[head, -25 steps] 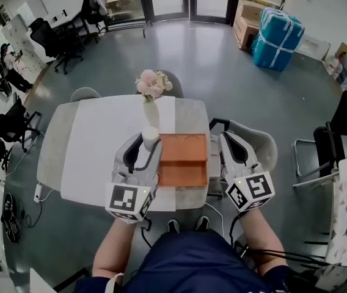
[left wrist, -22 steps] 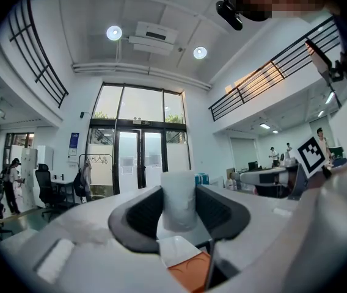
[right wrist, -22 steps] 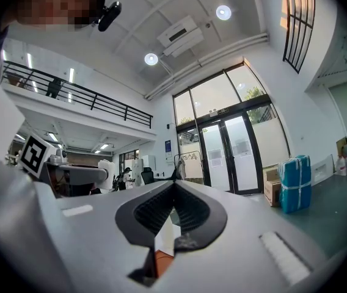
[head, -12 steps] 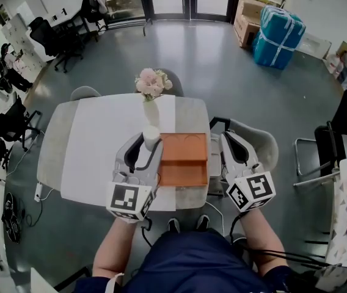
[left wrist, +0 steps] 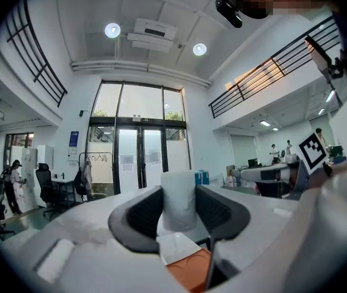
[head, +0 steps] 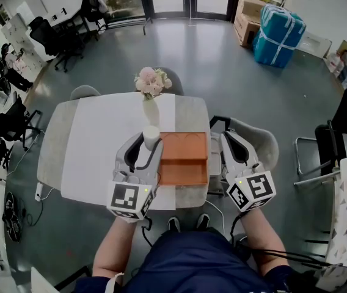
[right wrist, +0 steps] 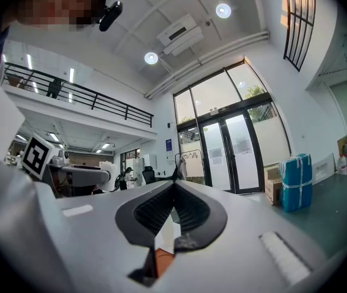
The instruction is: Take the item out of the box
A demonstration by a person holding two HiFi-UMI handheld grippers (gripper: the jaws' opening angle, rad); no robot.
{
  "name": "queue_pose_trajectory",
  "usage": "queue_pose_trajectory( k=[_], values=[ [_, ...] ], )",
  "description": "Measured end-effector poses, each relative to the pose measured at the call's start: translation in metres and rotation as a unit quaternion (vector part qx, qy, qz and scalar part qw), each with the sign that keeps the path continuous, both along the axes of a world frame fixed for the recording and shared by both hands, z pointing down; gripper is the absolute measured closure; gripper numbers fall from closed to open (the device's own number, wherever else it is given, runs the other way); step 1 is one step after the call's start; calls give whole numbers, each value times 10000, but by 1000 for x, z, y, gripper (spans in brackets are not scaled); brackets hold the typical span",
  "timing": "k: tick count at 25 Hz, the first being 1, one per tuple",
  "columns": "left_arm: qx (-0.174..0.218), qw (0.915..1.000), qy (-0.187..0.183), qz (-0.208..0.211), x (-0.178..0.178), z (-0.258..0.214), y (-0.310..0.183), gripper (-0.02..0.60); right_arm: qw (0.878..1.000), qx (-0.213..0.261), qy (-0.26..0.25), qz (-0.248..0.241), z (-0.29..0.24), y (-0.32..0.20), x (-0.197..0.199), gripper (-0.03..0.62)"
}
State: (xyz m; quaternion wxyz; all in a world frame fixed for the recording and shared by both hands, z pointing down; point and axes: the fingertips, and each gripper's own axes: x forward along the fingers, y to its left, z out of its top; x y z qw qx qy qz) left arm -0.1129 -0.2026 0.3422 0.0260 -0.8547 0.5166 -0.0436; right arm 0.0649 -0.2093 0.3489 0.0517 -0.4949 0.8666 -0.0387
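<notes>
The item is a plain white cylinder [head: 151,136], standing upright and clear of the box, clamped between the two dark fingers [left wrist: 138,215] of the left gripper [left wrist: 179,209], one pad on each side. The box [head: 183,174] is flat, rectangular and orange-brown, and lies on the table [head: 100,145] near its right edge. Its far half shows two faint round recesses. From the box's middle the cylinder is at about 10 o'clock, just beside the far left corner.

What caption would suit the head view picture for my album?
Left claw grips a small white cylinder beside the open orange box on a white table; right claw shut alongside.
</notes>
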Motion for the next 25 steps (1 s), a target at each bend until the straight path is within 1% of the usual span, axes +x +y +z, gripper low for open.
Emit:
queue_pose_trajectory(
  k=[9, 25],
  values=[
    [-51, 10000, -78, -20, 1, 5, -1, 402, 10000, -18, -12, -37, 1, 1, 2, 592],
    [-358, 9985, -242, -325, -6, 35, -7, 402, 9997, -111, -11, -196, 12, -6, 7, 592]
  ],
)
